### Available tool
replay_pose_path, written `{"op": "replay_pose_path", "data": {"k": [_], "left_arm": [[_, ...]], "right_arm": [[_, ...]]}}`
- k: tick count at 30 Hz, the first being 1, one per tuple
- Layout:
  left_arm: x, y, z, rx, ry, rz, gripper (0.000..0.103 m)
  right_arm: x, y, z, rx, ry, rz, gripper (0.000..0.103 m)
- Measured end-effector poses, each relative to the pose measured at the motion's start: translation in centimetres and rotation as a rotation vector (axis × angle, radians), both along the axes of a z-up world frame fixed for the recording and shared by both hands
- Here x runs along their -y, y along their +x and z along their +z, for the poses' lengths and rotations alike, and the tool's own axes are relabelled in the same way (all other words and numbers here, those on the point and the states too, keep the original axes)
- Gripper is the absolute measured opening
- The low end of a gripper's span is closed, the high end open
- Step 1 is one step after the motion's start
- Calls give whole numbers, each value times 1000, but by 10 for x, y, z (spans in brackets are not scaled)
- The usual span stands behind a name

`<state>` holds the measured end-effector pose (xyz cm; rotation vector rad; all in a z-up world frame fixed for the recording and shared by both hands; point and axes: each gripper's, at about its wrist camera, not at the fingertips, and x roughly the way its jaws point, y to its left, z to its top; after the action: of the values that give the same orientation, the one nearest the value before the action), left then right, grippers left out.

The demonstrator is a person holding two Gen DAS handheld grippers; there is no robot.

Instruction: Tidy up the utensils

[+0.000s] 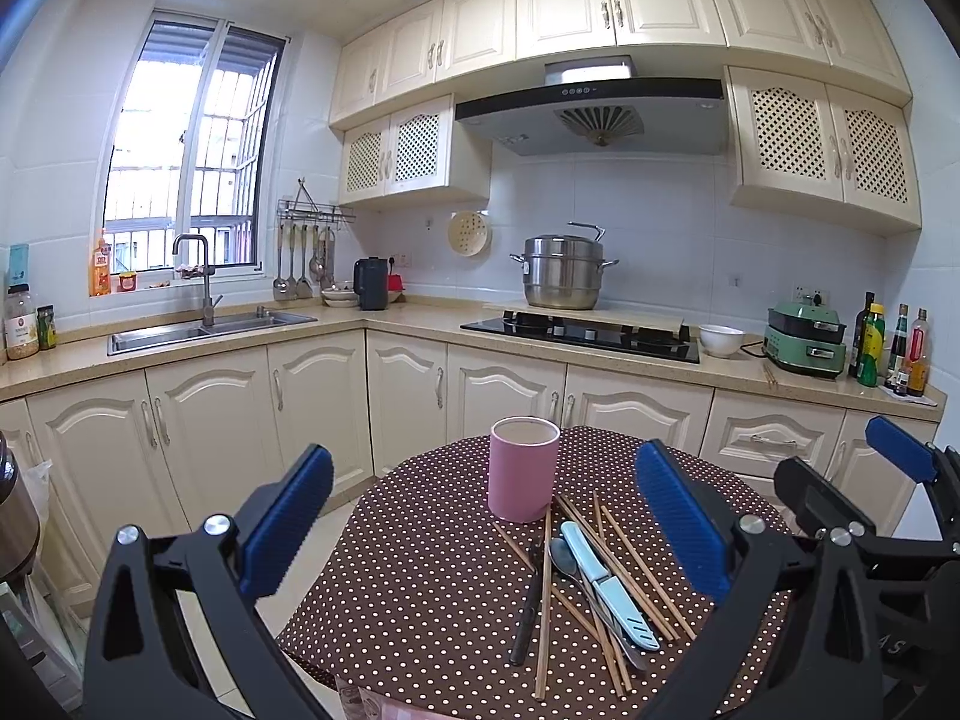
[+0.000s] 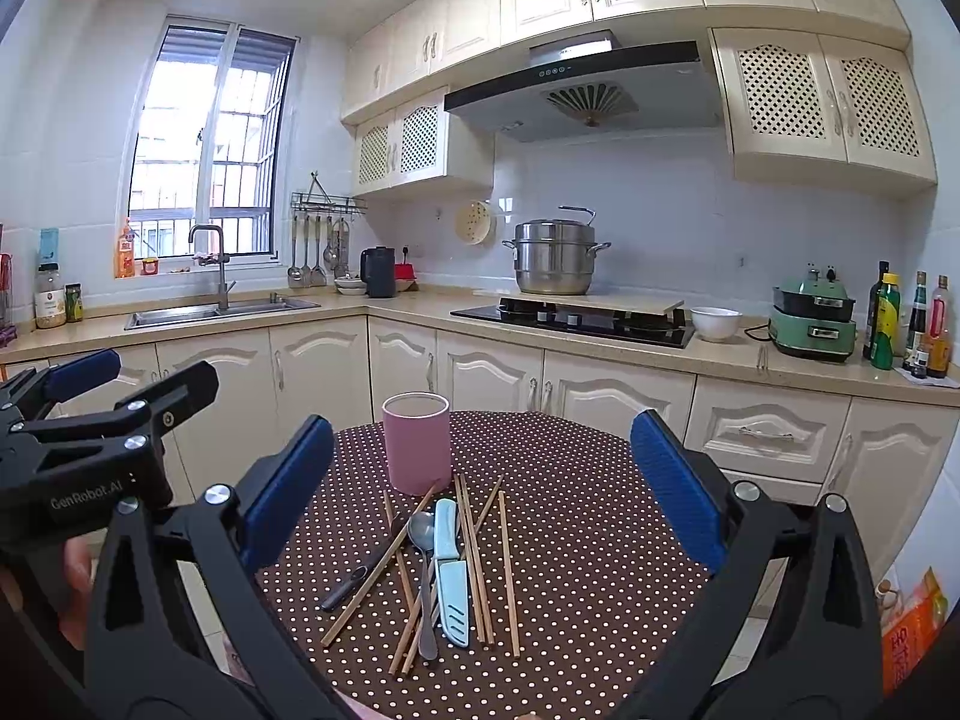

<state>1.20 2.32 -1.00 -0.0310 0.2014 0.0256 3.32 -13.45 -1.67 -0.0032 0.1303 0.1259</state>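
Hovering above the near edge of a round table [image 2: 570, 510] in a brown polka-dot cloth, the left gripper [image 1: 480, 516] and the right gripper [image 2: 480, 492] both stand with jaws spread wide and nothing between the blue pads. In the left wrist view the right gripper shows at the right edge; in the right wrist view the left one shows at the left edge, with part of a hand [image 2: 75, 576] behind it.

Below them lies a loose heap of utensils: one metal spoon [image 2: 423, 570], one pale blue sheathed knife [image 2: 451, 576], one dark-handled tool [image 2: 360, 570], and wooden chopsticks [image 2: 509, 576] crossing over and under the rest. Roughly eight or nine sticks show, though overlaps keep the count uncertain. The spoon and the knife lie side by side, touching.

Just beyond the heap stands one pink cylindrical holder [image 2: 417, 443], upright, with nothing showing above its rim; a few chopstick tips reach its base.

Farther back, on the counter [image 2: 390, 307], are one double sink [image 2: 222, 309], one black hob [image 2: 573, 319] beside a steel steamer pot [image 2: 555, 258], one white bowl [image 2: 715, 323], one green cooker [image 2: 813, 318] and a cluster of bottles [image 2: 912, 324].
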Motion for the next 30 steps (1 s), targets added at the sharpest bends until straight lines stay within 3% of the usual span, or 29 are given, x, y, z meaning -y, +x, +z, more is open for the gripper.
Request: {"op": "replay_pose_path", "data": {"k": [30], "left_arm": [[8,-2,1,-10,18,2,99]], "right_arm": [[7,-2,1,-24,18,2,97]]}}
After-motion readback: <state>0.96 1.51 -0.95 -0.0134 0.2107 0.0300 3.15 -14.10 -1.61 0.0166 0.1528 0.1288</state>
